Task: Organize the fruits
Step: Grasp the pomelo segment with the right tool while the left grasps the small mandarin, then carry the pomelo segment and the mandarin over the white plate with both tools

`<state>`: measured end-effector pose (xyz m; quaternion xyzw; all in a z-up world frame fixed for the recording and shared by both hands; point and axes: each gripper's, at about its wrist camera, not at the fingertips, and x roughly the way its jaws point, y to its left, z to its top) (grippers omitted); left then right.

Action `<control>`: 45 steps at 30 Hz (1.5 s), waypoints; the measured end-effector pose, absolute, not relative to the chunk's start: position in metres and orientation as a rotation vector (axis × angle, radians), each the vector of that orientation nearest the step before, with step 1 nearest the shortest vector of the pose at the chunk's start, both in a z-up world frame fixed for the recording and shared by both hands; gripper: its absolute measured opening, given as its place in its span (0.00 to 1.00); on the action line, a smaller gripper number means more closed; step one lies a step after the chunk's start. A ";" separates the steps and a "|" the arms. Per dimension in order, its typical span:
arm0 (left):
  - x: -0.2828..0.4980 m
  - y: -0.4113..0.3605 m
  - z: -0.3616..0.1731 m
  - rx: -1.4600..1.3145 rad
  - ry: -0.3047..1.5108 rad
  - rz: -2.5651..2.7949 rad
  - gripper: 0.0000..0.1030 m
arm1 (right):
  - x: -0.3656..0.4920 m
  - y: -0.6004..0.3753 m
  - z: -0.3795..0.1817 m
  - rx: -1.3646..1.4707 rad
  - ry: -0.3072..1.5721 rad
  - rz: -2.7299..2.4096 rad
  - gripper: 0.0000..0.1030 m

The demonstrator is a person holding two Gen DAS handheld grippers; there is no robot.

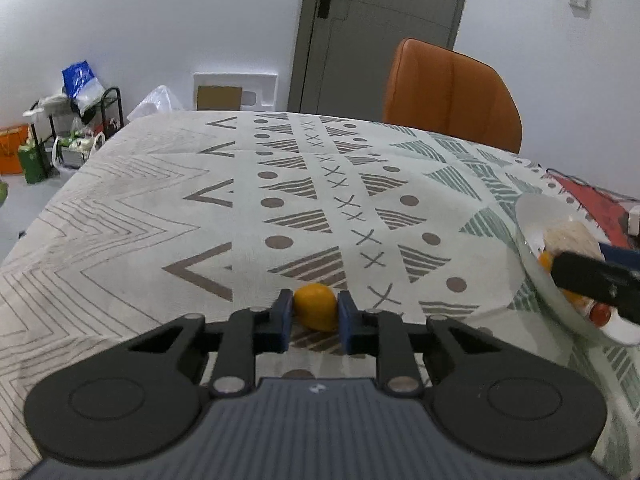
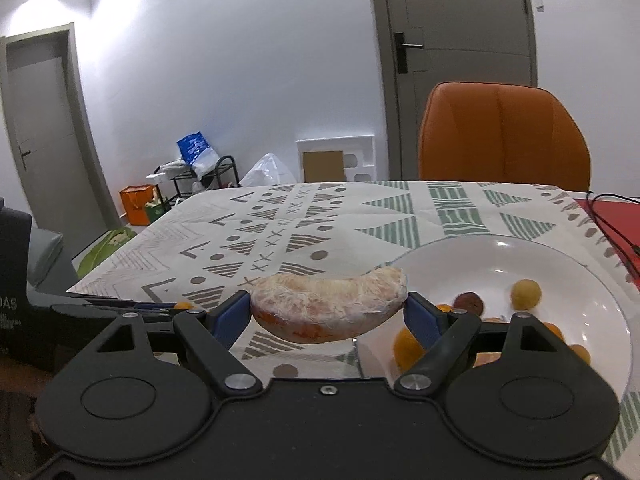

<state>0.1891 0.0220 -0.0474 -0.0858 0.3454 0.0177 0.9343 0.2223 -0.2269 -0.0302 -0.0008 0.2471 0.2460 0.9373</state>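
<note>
Looking forward from each wrist, low over the patterned surface (image 1: 120, 208), toward the grey door (image 1: 384, 20) and orange chair (image 1: 452, 92). Sitting close behind each claw. Sharing cloth, door, chair and white bowl (image 2: 560, 264), right view looking from farther right.

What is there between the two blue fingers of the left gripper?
A small yellow-orange fruit sits between the left gripper's fingers, seen in the left wrist view.

Right gripper (image 1: 592, 280) covers most of the small fruits (image 1: 600, 312) in the white bowl (image 1: 532, 216), and that bowl's cut off by the frame edge.
</note>
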 end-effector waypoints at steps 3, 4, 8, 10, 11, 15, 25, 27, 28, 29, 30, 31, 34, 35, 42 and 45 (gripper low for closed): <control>0.189 0.016 -0.043 -0.165 0.693 0.021 0.21 | 0.220 -0.236 -0.030 0.015 0.497 0.488 0.77; 0.188 0.013 -0.041 -0.163 0.688 0.013 0.21 | 0.219 -0.240 -0.031 0.020 0.495 0.483 0.78; 0.186 -0.001 -0.034 -0.160 0.674 -0.022 0.21 | 0.217 -0.251 -0.032 0.034 0.491 0.468 0.77; 0.185 -0.009 -0.032 -0.157 0.670 -0.039 0.21 | 0.215 -0.256 -0.032 0.040 0.488 0.459 0.77; 0.185 -0.013 -0.030 -0.154 0.668 -0.048 0.21 | 0.214 -0.259 -0.032 0.044 0.487 0.455 0.77; 0.185 -0.026 -0.026 -0.144 0.659 -0.071 0.21 | 0.212 -0.273 -0.033 0.061 0.482 0.434 0.78; 0.185 -0.054 -0.015 -0.127 0.630 -0.116 0.21 | 0.205 -0.305 -0.034 0.094 0.468 0.381 0.77; 0.185 -0.059 -0.013 -0.125 0.625 -0.125 0.21 | 0.205 -0.310 -0.034 0.098 0.466 0.372 0.77; 0.186 -0.062 -0.012 -0.123 0.623 -0.129 0.21 | 0.204 -0.313 -0.033 0.100 0.464 0.367 0.78; 0.186 -0.064 -0.012 -0.121 0.621 -0.133 0.21 | 0.204 -0.315 -0.033 0.103 0.463 0.363 0.78; 0.187 -0.066 -0.011 -0.119 0.620 -0.136 0.21 | 0.203 -0.318 -0.033 0.106 0.461 0.358 0.78; 0.187 -0.068 -0.011 -0.116 0.619 -0.138 0.21 | 0.203 -0.321 -0.034 0.108 0.460 0.355 0.77; 0.189 -0.075 -0.009 -0.110 0.616 -0.141 0.21 | 0.202 -0.330 -0.034 0.117 0.457 0.345 0.78; 0.190 -0.077 -0.009 -0.110 0.614 -0.142 0.21 | 0.202 -0.332 -0.034 0.119 0.457 0.342 0.78; 0.193 -0.092 -0.006 -0.106 0.611 -0.171 0.21 | 0.204 -0.348 -0.035 0.130 0.455 0.317 0.78; 0.195 -0.099 -0.005 -0.098 0.613 -0.183 0.21 | 0.205 -0.353 -0.037 0.132 0.457 0.306 0.78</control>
